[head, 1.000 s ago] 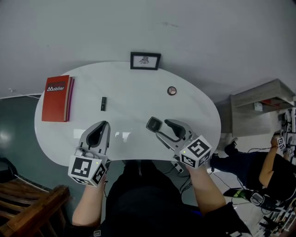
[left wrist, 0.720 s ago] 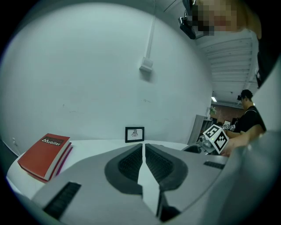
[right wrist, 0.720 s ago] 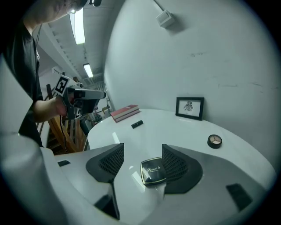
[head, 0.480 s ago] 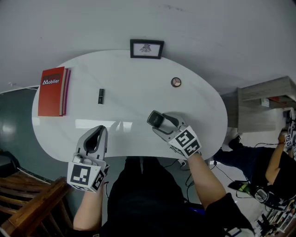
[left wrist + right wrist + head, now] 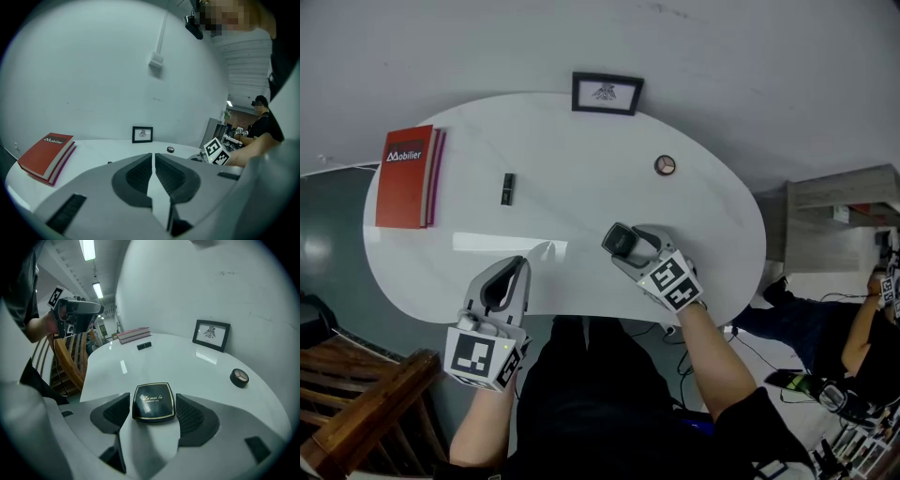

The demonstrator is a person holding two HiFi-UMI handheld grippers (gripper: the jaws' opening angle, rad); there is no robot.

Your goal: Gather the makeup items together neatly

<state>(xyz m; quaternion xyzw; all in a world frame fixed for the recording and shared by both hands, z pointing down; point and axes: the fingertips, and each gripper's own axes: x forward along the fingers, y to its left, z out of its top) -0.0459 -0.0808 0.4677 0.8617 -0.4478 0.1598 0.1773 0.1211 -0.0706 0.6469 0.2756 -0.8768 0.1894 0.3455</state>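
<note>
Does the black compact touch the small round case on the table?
Apart. The right gripper view shows bare table between the black compact and the small round case.

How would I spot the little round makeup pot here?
On the white table, look toward the far side, right of the framed picture. The round pot lies alone there, the only circular thing; the compact is square, the black stick oblong.

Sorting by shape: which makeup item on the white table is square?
The black square compact with gold lettering; the small round black-rimmed pot and the slim black tube are shaped differently.
</note>
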